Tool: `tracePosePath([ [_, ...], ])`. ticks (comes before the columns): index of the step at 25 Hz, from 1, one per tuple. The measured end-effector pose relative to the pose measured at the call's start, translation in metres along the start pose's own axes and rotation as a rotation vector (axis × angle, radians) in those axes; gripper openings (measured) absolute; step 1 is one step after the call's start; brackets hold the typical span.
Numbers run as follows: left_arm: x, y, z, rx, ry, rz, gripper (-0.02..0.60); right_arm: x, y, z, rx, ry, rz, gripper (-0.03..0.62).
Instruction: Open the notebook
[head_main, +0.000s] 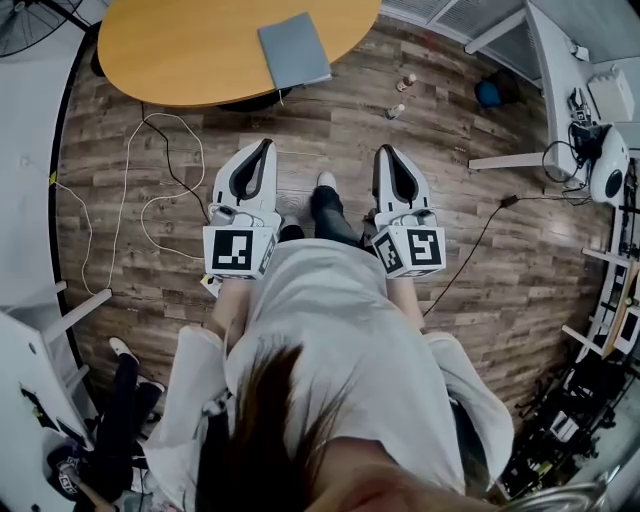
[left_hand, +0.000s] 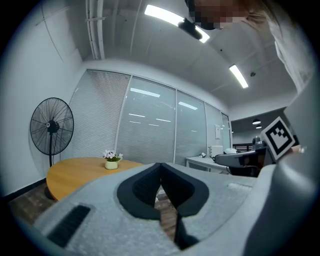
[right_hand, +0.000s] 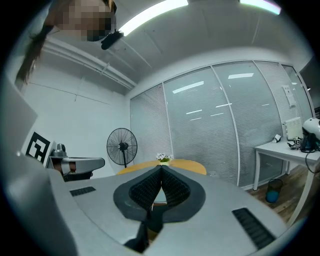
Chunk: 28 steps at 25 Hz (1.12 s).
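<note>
A closed grey-blue notebook lies on the near right part of a round wooden table, seen in the head view. Both grippers are held level over the wooden floor, short of the table and pointing toward it. My left gripper is shut with nothing between its pads, and its tips meet. My right gripper is likewise shut and empty. The notebook lies ahead of both, roughly between their lines. It does not show in either gripper view, where only the table's edge appears.
A small flower pot stands on the table. A floor fan stands to its left. White and black cables run over the floor at left. Two small bottles stand on the floor. A white desk stands at right.
</note>
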<state>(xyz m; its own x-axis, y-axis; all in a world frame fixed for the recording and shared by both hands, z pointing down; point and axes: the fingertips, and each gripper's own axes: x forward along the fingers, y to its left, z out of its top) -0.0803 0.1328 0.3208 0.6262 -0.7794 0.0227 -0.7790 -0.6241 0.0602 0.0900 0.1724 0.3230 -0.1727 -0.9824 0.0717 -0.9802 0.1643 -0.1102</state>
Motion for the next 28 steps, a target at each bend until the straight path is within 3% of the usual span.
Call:
tracePosePath([
  [15, 0.121, 0.008, 0.012, 0.026, -0.030, 0.123, 0.017, 0.112, -0.092, 0.022, -0.004, 0.011, 0.142, 0.000],
  [24, 0.150, 0.029, 0.011, 0.046, -0.031, 0.256, 0.017, 0.140, -0.133, 0.022, -0.002, 0.025, 0.182, 0.000],
  [28, 0.151, 0.040, 0.011, 0.050, -0.018, 0.274, 0.017, 0.143, -0.139, 0.018, 0.011, 0.034, 0.170, 0.000],
])
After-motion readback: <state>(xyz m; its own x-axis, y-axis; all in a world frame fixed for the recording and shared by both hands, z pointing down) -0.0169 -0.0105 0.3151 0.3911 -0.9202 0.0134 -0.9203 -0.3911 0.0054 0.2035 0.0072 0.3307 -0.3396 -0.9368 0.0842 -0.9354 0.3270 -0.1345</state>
